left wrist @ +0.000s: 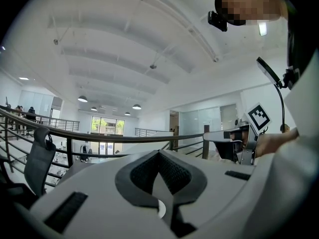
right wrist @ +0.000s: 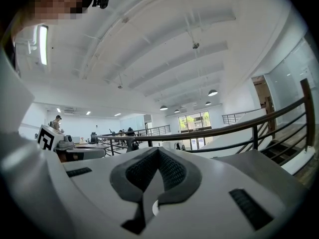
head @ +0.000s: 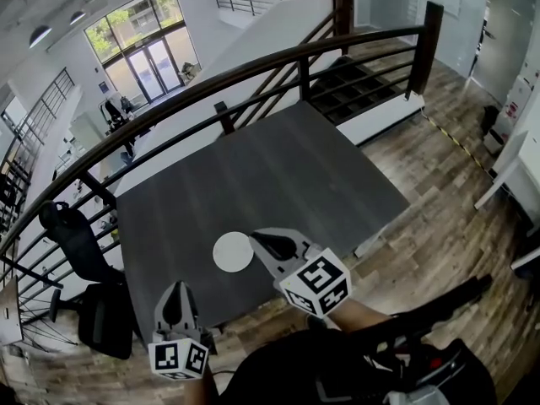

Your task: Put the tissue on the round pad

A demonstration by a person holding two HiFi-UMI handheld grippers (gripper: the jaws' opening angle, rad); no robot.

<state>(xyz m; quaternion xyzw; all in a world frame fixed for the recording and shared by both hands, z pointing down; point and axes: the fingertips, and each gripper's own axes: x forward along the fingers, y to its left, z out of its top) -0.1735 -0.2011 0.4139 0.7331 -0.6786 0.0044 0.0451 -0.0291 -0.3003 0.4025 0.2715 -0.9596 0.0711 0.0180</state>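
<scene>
A white round pad (head: 233, 252) lies on the dark grey table (head: 278, 167) near its front edge. No tissue shows in any view. My right gripper (head: 254, 238) hovers just right of the pad, its tip at the pad's edge, jaws shut with nothing between them. My left gripper (head: 175, 288) hangs at the table's front left edge, below and left of the pad, also shut and empty. In the left gripper view the closed jaws (left wrist: 159, 156) point out over the railing, and the right gripper (left wrist: 234, 142) shows at the side. The right gripper view shows its own closed jaws (right wrist: 158, 153).
A dark railing (head: 253, 66) curves round the table's far and left sides. A black office chair (head: 80, 247) stands left of the table. Wooden floor (head: 439, 192) lies to the right, and a staircase (head: 354, 78) descends behind the railing.
</scene>
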